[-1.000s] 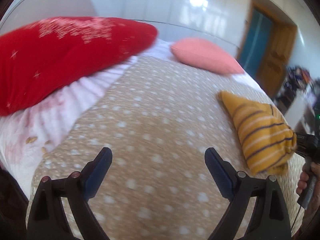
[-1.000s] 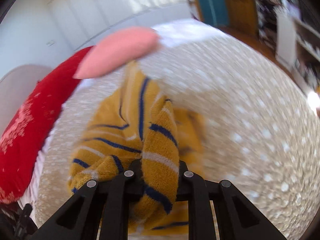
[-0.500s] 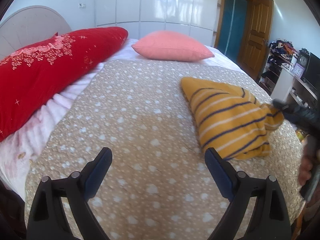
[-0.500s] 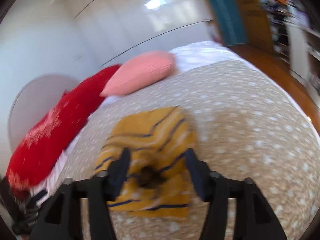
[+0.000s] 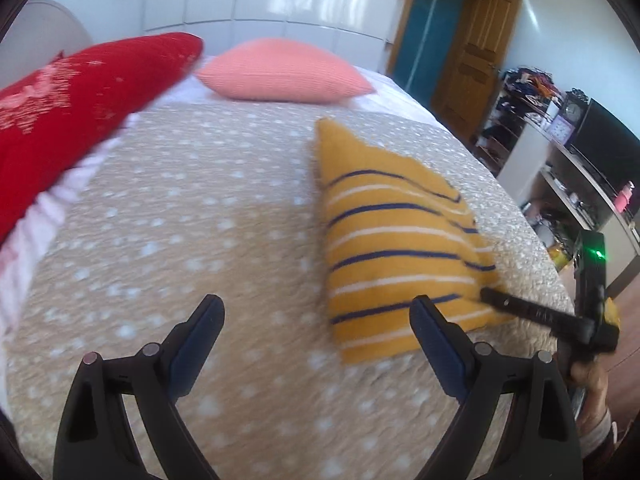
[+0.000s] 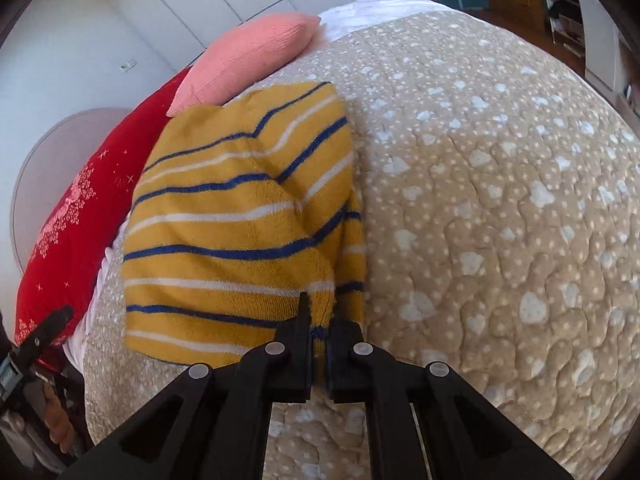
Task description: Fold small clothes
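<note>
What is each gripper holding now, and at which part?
The right gripper pinches the yellow striped garment at its near edge. The left gripper is open and holds nothing.

Bright daylight, fisheye warp, slight blur

Left black two-finger gripper [image 5: 316, 340]: fingers spread wide, blue pads facing each other, nothing between them, hovering above the bed. Right black two-finger gripper [image 6: 319, 320]: fingers [image 6: 303, 316] pressed nearly together, pinching the near edge of the mustard-yellow knit garment with navy and white stripes [image 6: 240, 220]. In the left wrist view the right gripper reaches in from the right, the person's bare hand [image 5: 592, 376] wrapped round its handle.
</note>
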